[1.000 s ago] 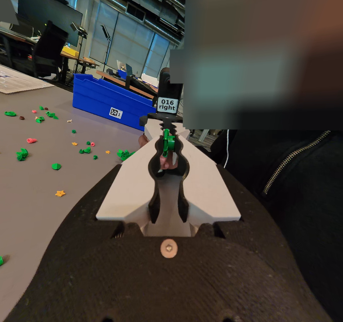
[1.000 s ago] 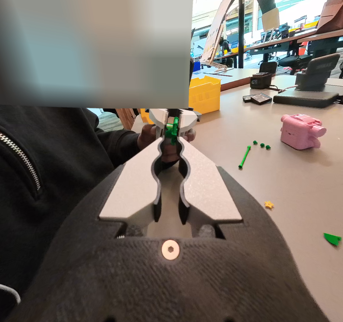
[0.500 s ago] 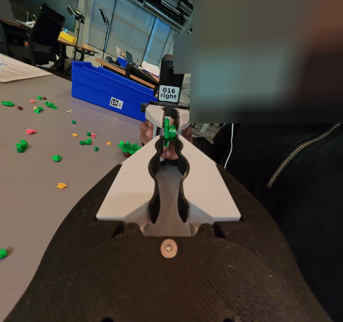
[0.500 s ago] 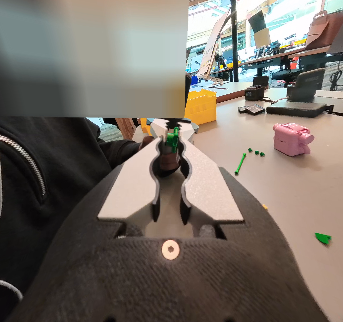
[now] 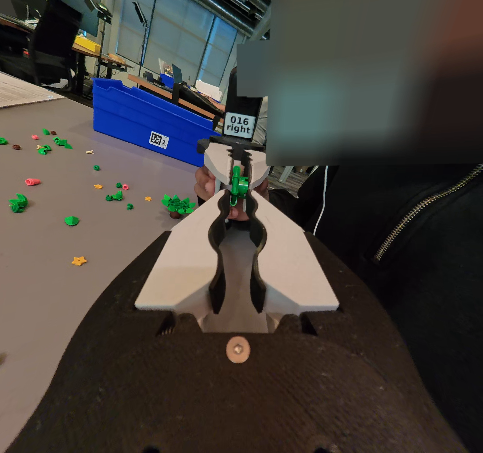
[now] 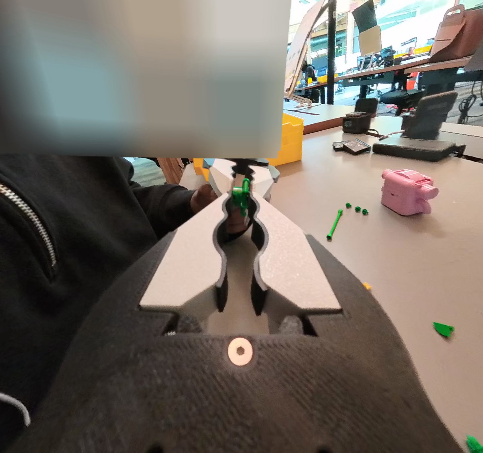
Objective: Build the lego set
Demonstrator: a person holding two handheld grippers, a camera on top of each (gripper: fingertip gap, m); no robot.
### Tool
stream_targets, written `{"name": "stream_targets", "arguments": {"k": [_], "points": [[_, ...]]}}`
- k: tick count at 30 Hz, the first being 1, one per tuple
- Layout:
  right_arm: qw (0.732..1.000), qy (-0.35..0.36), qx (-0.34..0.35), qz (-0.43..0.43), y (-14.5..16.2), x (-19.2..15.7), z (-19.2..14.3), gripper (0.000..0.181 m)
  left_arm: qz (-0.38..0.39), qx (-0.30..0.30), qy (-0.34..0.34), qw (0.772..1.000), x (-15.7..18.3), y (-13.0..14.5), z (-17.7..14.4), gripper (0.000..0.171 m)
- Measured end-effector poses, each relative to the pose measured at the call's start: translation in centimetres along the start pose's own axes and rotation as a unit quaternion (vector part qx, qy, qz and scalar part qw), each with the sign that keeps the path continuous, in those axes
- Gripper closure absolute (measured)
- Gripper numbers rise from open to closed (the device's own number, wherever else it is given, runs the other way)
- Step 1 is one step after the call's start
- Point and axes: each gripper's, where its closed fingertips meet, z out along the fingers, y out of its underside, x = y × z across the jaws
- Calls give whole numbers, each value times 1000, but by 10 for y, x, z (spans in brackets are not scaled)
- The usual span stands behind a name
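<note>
A: The left gripper [image 5: 236,192] and the right gripper [image 6: 241,196] met tip to tip above the table's near edge, in front of a person in a black zip jacket [image 5: 392,231]. Each was closed on the same small green lego piece [image 5: 238,185], pinched at the fingertips.

B: Which part did each one hold?

A: That could not be told. The piece, a thin stem with a round clip, sat between both pairs of tips, the stem roughly upright. A hand [image 5: 206,183] showed behind the right gripper, and another hand [image 6: 202,197] behind the left one.

B: And around them?

A: On the grey table [image 5: 52,257] in the left wrist view, a green leafy cluster [image 5: 177,204] stood nearest, with loose green, pink, brown and yellow bits scattered beyond it, among them a yellow star [image 5: 79,260] and a pink cone [image 5: 32,181]. A blue bin [image 5: 146,124] stood at the far edge.

B: The other side?

A: In the right wrist view, a green rod [image 6: 334,224] lay beside 3 green studs [image 6: 356,208], near a pink block figure [image 6: 407,194]. A green leaf [image 6: 443,329] lay closer in, and a yellow bin [image 6: 291,140] stood behind the grippers.
</note>
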Motion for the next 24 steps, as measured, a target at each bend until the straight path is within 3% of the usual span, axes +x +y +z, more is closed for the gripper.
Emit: {"name": "stream_targets", "arguments": {"k": [12, 16, 20, 24], "points": [[999, 30, -7, -23, 1, 6, -1, 172, 0, 3, -14, 1000, -5, -1, 0, 163], [993, 94, -26, -73, 4, 21, -5, 172, -16, 21, -39, 999, -16, -6, -6, 139], [970, 143, -112, -163, 27, 33, -4, 172, -40, 48, -70, 996, -29, -15, -19, 134], [910, 171, -273, -260, 76, 46, -2, 172, -30, 64, -124, 990, -43, -21, -34, 135]]}}
